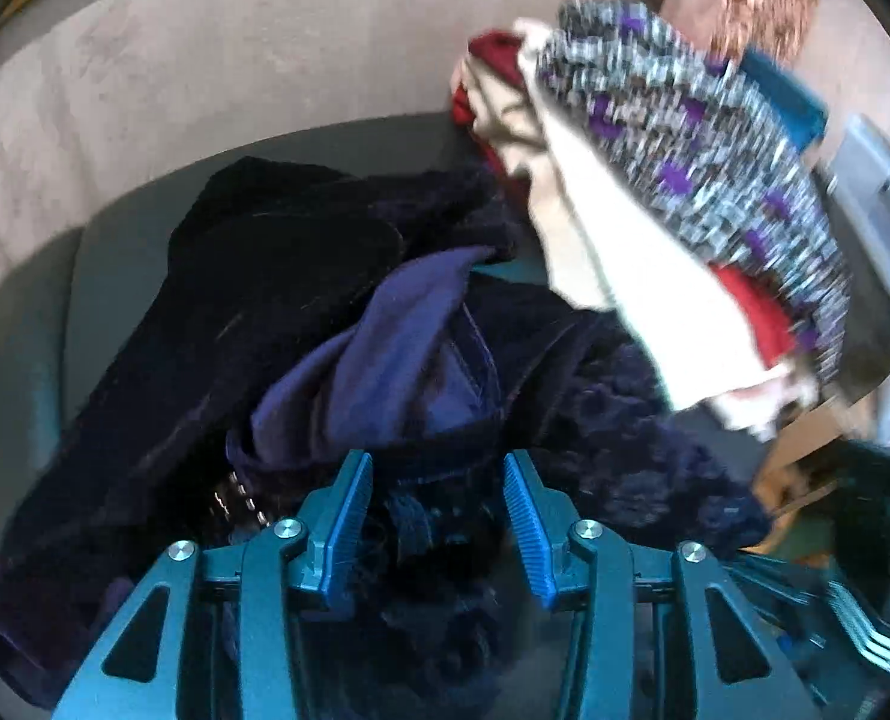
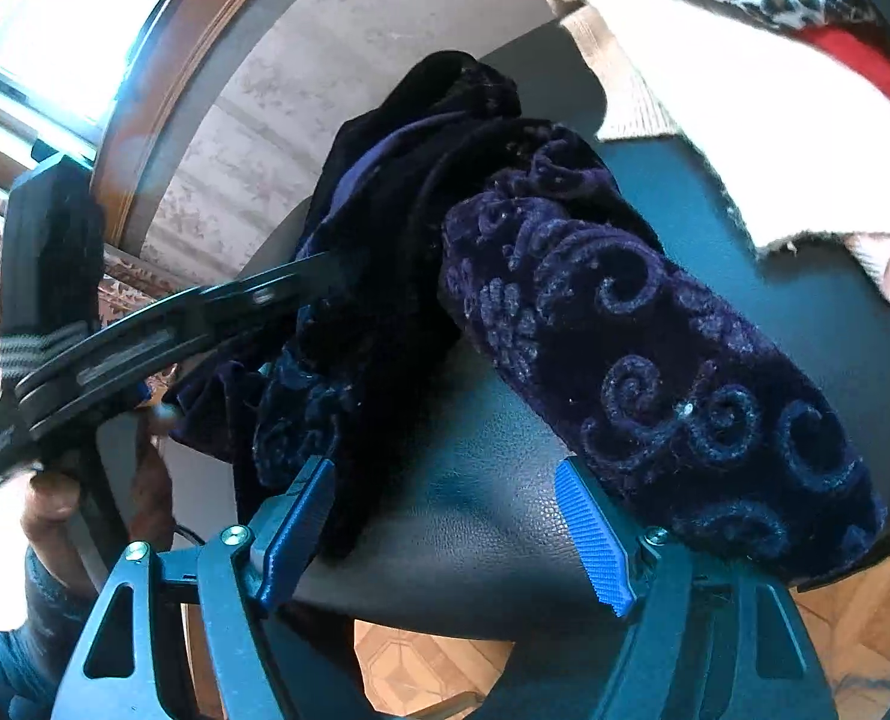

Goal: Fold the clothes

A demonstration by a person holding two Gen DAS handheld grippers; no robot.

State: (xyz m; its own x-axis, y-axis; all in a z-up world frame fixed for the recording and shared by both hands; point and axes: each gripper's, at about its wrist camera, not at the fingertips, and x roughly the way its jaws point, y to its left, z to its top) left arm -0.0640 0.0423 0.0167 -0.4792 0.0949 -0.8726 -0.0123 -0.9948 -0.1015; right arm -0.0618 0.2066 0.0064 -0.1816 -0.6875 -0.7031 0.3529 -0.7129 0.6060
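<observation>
Dark leather seat [image 2: 493, 516] bears a crumpled navy velvet garment [image 2: 655, 372], apparently.

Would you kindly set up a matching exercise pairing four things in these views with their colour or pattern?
Things:
1. velvet garment
2. cushion
3. top cloth of the pile
4. gripper pads

Descriptions:
A. bright blue, ribbed
B. leopard print with purple
C. dark purple with raised swirls
D. dark grey, leathery

Pairs: 1-C, 2-D, 3-B, 4-A
</observation>
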